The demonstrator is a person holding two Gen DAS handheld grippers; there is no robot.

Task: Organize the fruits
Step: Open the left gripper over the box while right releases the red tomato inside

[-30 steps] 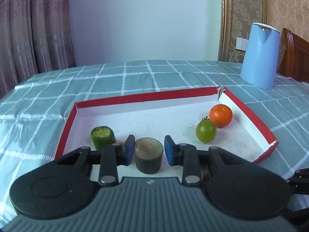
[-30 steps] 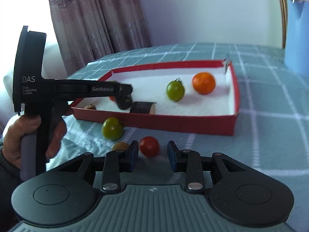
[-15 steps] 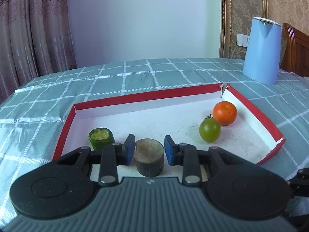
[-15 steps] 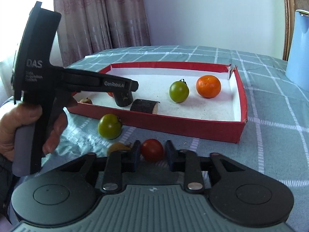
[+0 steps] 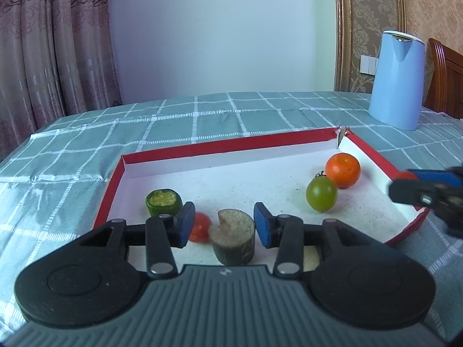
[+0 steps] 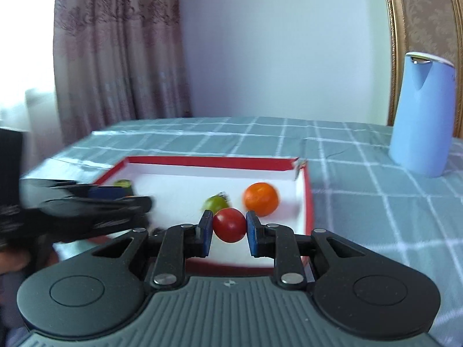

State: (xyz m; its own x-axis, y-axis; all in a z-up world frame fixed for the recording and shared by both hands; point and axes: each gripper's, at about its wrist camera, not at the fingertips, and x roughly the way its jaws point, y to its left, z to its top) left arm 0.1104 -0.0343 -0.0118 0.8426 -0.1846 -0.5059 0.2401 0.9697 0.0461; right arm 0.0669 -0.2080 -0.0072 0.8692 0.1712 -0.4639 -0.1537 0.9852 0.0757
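My left gripper [image 5: 222,227] hangs low inside the red tray [image 5: 231,144], its jaws opening. A dark brown cut stub [image 5: 233,238] stands upright on the white floor between its blue pads, with a gap on the left side. Behind the left pad lies a small red tomato [image 5: 200,227], with a green cut piece [image 5: 163,201] farther back. An orange [image 5: 343,170] and a green tomato [image 5: 321,194] sit at the tray's right end. My right gripper [image 6: 229,225] is shut on a red cherry tomato [image 6: 229,225], held in the air over the tray's near wall.
A light blue kettle [image 5: 396,78] stands on the checked green tablecloth [image 5: 202,115] behind the tray's right corner. A wooden chair [image 5: 447,81] is at the far right. Curtains hang at the back left. The right-hand view is blurred by motion.
The left jaws have widened off the dark stub, baring the red tomato behind. The right gripper closed on the red cherry tomato on the cloth and lifted it toward the tray.
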